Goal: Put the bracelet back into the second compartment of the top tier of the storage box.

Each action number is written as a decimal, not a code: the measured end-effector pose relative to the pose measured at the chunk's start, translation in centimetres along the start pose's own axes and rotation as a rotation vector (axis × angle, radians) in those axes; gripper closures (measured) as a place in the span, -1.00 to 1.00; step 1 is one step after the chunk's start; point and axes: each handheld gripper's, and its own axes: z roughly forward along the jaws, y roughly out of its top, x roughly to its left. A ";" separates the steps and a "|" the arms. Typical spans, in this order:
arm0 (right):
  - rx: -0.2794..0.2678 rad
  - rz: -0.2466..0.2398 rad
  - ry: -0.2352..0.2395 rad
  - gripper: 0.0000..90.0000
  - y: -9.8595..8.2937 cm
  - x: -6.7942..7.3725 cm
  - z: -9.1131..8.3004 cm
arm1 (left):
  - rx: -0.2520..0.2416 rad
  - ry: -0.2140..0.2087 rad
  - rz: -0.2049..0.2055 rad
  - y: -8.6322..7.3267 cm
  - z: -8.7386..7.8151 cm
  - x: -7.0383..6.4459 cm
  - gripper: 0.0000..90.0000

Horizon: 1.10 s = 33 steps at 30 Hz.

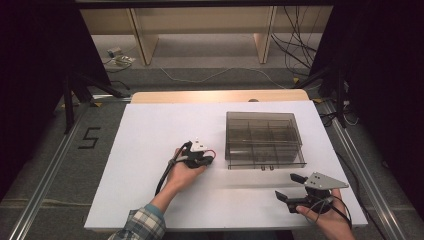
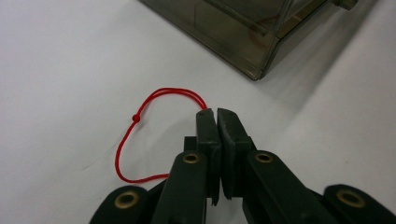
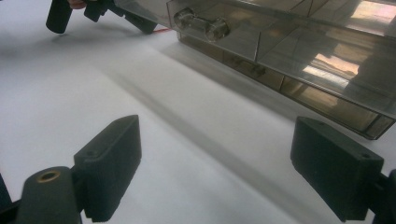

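A thin red cord [image 2: 140,112] with a small knot lies in a loop on the white table [image 1: 150,145]. My left gripper [image 2: 216,111] is shut, and the cord's double strand runs into its jaw tips. In the high view the left gripper [image 1: 211,159] rests on the table just left of a smoky clear compartment box [image 1: 262,137], with the red cord [image 1: 212,152] at its tip. My right gripper [image 1: 286,186] is held near the front right edge, in front of the box. Its jaws stand wide apart in the right gripper view [image 3: 217,126], with nothing between them.
The box [image 3: 289,51] has a closed lid, inner dividers and a small clear latch [image 3: 201,24] on its front. Its corner [image 2: 252,42] is close beyond the left jaws. The left gripper [image 3: 88,10] shows at the far top left of the right gripper view. Cables and stands lie on the floor.
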 end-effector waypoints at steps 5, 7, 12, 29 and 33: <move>-0.001 -0.001 0.000 -0.62 0.0 0.0 0.0 | 0.006 0.004 0.009 0.0 -0.1 -0.1 0.97; -0.001 -0.001 0.000 -0.62 0.0 -0.1 0.0 | 0.009 0.005 0.013 0.0 -0.2 -0.1 0.97; 0.001 0.003 -0.001 -0.62 0.0 0.0 -0.1 | 0.007 0.006 0.020 0.0 -0.4 -0.1 0.99; -0.001 0.003 -0.001 -0.62 0.0 -0.1 -0.1 | 0.000 0.013 0.052 0.1 -0.8 -0.3 1.00; -0.002 0.003 0.000 -0.62 0.0 -0.1 -0.1 | -0.013 0.018 0.058 0.2 -1.0 -0.4 1.00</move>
